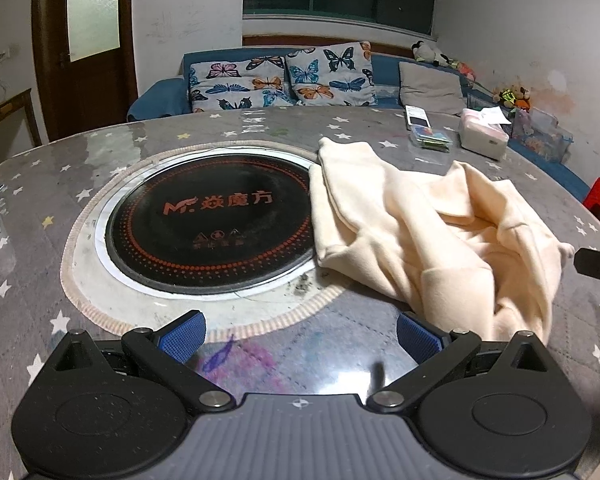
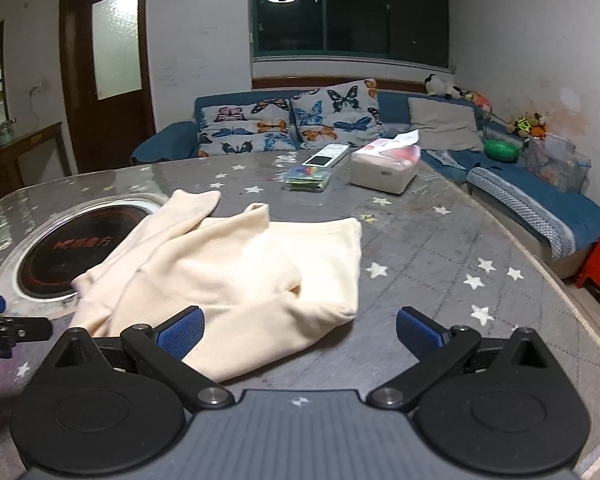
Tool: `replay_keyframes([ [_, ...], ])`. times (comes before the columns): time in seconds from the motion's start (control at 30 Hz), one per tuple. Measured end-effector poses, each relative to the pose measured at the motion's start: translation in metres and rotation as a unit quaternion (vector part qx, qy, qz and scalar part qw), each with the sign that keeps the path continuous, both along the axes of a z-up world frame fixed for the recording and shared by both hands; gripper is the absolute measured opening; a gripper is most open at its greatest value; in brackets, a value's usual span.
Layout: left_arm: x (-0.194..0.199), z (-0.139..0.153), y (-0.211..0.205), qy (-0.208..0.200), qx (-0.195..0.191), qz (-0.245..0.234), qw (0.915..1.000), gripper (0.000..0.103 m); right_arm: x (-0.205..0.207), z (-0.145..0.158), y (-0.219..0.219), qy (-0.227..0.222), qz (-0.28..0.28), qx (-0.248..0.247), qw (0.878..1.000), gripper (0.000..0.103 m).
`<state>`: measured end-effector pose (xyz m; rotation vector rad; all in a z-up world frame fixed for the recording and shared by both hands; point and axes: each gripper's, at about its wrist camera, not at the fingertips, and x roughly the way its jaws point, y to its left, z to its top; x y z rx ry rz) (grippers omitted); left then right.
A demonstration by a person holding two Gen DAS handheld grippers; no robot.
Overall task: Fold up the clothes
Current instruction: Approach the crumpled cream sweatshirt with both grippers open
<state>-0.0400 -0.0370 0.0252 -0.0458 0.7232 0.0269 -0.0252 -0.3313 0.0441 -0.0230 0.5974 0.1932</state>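
Both tongs spread, empty: left tongs (image 1: 300, 334), right tongs (image 2: 298, 330). Cream garment (image 2: 228, 276) lies crumpled just ahead of the right tongs, on the worktop (image 2: 440, 248). Risk: pinching several bunched layers, or dragging it over the induction hob (image 1: 212, 224) beyond.

The black round cooktop (image 1: 212, 220) set into the counter (image 1: 40, 280) is showing an orange "MF" logo followed by three Chinese characters, with small warning triangles below, too small to read.
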Motion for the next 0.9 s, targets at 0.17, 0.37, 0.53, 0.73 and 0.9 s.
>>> replay_keyframes([
  [0.17, -0.006, 0.001, -0.005, 0.005, 0.002, 0.004, 1.0000, 0.103, -0.012, 0.002, 0.009, 0.009, 0.020, -0.006, 1.000, 0.103],
  [0.37, -0.014, 0.002, -0.010, 0.012, 0.003, 0.004, 0.9999, 0.103, -0.025, 0.001, 0.022, 0.015, 0.046, -0.014, 0.999, 0.103],
  [0.53, -0.019, 0.003, -0.013, 0.014, -0.002, 0.005, 0.9999, 0.103, -0.033, 0.000, 0.027, 0.023, 0.051, -0.013, 0.998, 0.103],
  [0.73, -0.023, 0.003, -0.017, 0.019, 0.003, 0.007, 0.9998, 0.103, -0.042, -0.005, 0.033, 0.032, 0.061, -0.015, 0.998, 0.103],
  [0.9, -0.027, 0.002, -0.019, 0.022, 0.002, 0.005, 0.9998, 0.103, -0.047, -0.007, 0.037, 0.037, 0.062, -0.009, 0.997, 0.103],
])
